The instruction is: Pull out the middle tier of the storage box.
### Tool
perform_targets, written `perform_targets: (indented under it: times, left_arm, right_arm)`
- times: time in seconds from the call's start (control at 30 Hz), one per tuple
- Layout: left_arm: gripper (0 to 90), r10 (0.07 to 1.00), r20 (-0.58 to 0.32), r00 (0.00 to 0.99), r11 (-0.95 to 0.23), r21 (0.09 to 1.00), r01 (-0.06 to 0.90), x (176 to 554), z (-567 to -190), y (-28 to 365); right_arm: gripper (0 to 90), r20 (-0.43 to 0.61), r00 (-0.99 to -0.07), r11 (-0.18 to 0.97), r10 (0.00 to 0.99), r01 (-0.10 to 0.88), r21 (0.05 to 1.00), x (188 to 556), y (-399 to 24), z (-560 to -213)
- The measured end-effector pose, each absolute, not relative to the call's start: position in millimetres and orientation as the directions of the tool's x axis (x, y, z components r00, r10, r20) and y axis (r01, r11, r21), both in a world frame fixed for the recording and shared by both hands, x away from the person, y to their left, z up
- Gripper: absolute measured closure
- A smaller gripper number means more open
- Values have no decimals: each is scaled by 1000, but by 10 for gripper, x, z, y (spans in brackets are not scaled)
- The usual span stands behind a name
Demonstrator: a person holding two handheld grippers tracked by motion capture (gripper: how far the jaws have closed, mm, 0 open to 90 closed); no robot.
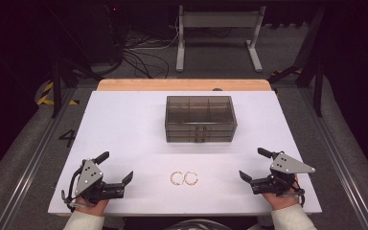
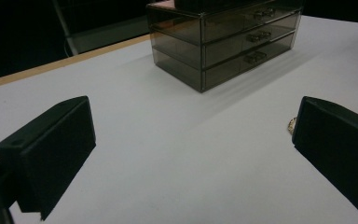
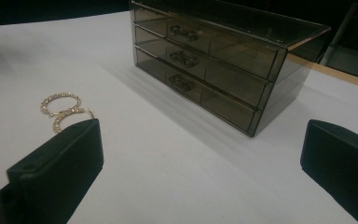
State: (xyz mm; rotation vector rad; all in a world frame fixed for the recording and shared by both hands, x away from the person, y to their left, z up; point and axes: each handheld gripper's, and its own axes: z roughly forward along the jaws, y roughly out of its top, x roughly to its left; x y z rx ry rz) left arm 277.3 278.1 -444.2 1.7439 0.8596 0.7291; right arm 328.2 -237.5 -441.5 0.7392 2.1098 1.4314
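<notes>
Two hoop earrings (image 1: 184, 178) are laid side by side midway between the left gripper (image 1: 117, 167) and right gripper (image 1: 250, 164). Both jaw pairs are spread wide, and nothing is held. Neither gripper is placed nearer.

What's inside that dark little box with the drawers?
The drawer box is smoky see-through plastic: the top tray's dividers show, with nothing visible in it. The three drawers are shut and too dark to see into.
</notes>
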Motion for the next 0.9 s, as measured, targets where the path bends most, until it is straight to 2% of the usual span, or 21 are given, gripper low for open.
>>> perform_targets:
  times: [0.67, 0.9]
  left_arm:
    - [4, 817, 89, 569, -246, 947, 205, 2770, -4441, 2753]
    - [5, 814, 86, 574, -244, 948, 204, 2777, -4442, 2765]
  right_arm:
    - [16, -92, -753, 346, 651, 187, 919, 3408, -2162, -4226]
    - [16, -107, -767, 357, 632, 166, 919, 3474, -2031, -4121]
